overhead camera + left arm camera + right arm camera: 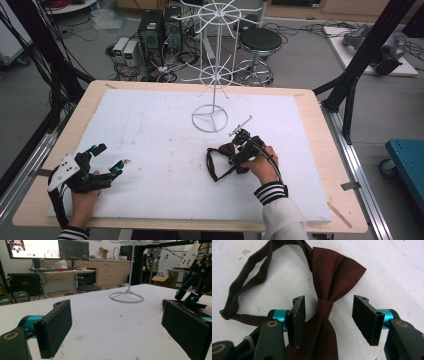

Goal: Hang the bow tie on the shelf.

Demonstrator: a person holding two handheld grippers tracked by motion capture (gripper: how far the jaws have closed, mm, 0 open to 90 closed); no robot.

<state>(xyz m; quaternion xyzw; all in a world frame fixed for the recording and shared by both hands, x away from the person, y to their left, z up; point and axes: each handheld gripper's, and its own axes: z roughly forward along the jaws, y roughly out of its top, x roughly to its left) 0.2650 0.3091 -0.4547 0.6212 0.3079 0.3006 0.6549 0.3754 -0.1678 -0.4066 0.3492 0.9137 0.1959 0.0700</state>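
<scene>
A dark red bow tie (329, 285) is seen lying flat on the white sheet (150, 130) that covers the counter (310, 150), in front of the round base of the white wire stand (210, 120) and slightly to its right in the high view. Its strap (244, 282) is looped out on the side away from the person's right hand (260, 167).

The right gripper (328, 312) is held over the bow tie, pointed down at it. Its jaws are set on either side of the tie's centre knot (324, 308), which is seen between them in the right gripper view. A gap is visible on each side of the knot, so the fabric is not yet pressed; the jaws are part open.

The left gripper (107, 157) is held low over the sheet, well to the left of the stand and nearer the person. Its jaws are spread wide with nothing between them. From the left gripper view, the stand's base (126, 297) is seen ahead, and the right gripper is seen beyond the right jaw.
</scene>
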